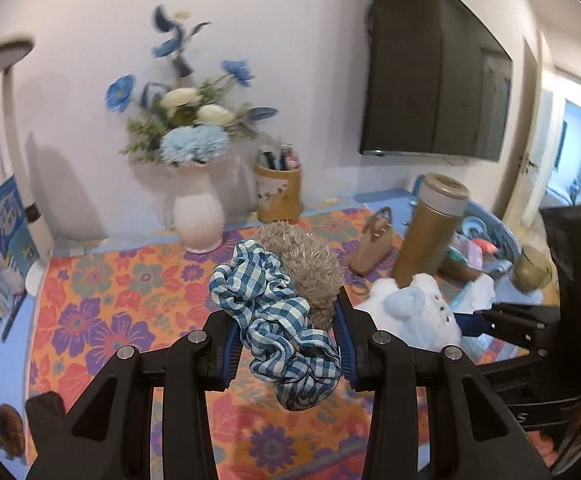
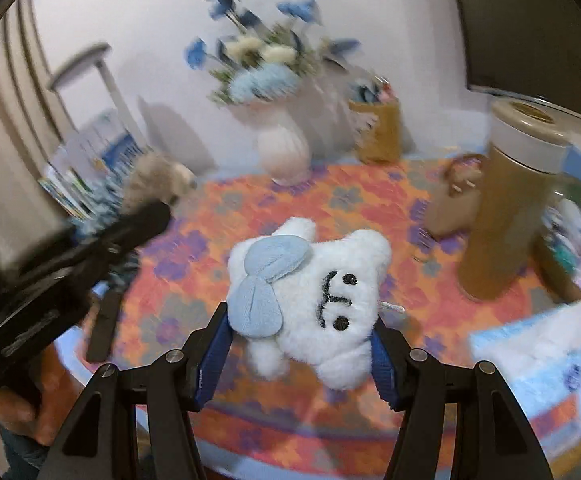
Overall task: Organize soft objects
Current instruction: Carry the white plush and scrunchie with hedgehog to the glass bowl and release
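Left wrist view, L to R: 1 white lamp [image 1: 10, 92] at the far left, a stack of books [image 1: 2, 220] under it, count unclear. 1 white vase [image 1: 198, 220] w/ blue and cream flowers [image 1: 188, 120]. 1 tan pen cup [image 1: 279, 192] just right of it, several pens inside, too blurred to count. 1 dark TV [image 1: 434, 80] on the wall above.

Left gripper [image 1: 286, 340] is closed on 2 soft things at once: 1 blue-and-white checked scrunchie [image 1: 278, 320] and 1 grey-brown fuzzy ball [image 1: 306, 268], both pinched between the blue pads and held above the floral tablecloth [image 1: 102, 312]. The scrunchie hangs down below the jaws; the fuzzy ball sticks out forward.

Further right: 1 small tan handbag [image 1: 372, 246], 1 brown flask [image 1: 426, 228] w/ grey lid standing upright just beside it, 1 blue basket [image 1: 506, 240] behind w/ mixed items, not countable.

Right wrist view: right gripper [image 2: 300, 340] is clamped on 1 white plush toy [image 2: 322, 296], 1 pale blue bow [image 2: 266, 280] on it, stitched face w/ 2 black eyes. Toy is held off the cloth, face turned sideways. 1 tissue box [image 2: 530, 356] sits at the lower right, tissue sticking up. The view is motion-blurred.
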### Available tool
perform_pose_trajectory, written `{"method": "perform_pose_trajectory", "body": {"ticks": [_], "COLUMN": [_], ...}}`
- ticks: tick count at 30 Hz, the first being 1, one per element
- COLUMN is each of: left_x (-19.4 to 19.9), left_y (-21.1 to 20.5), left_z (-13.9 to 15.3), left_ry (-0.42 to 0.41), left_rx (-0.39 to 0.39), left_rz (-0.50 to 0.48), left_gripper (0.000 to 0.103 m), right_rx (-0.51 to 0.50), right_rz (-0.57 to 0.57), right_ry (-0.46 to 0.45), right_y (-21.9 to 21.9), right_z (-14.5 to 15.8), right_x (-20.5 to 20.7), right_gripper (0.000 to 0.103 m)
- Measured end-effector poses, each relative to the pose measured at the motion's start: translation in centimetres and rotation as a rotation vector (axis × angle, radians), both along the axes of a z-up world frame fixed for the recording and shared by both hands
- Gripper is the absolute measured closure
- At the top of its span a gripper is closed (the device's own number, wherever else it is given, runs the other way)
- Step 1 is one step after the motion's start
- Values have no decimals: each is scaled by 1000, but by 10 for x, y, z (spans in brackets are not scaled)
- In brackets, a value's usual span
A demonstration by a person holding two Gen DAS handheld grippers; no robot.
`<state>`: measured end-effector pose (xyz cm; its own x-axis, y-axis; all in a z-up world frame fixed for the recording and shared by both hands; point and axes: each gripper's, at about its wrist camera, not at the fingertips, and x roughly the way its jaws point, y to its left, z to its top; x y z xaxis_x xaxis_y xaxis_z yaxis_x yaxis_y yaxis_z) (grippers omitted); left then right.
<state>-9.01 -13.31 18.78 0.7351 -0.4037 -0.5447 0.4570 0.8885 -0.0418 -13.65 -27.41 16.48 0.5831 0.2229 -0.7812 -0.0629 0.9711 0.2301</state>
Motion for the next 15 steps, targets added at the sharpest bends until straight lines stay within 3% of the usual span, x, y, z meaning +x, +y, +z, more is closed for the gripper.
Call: {"method": "perform_pose_trajectory", "body": {"ticks": [4,8,12,15], "left_x": [-14,-25,-33,-32], "left_y": [-19,-46,-90,-121], "left_z": [7,14,22,33], "left_ry": [1,13,-2,-3], "left_rx": [-26,-56,-14,-32], "left_rz": [-90,-206,-303,-374], "left_gripper": [66,66,66,66], "right_rx": [-6,-187,-312,-379], "right_rz": [-77,-237,-364,-456], "right_ry": [19,-19,-40,-40], "right_y": [-23,-47,-74,-99], "right_z": [8,19,25,28], "right_x": [-13,-38,-45,-43], "right_gripper": [42,42,42,42]}}
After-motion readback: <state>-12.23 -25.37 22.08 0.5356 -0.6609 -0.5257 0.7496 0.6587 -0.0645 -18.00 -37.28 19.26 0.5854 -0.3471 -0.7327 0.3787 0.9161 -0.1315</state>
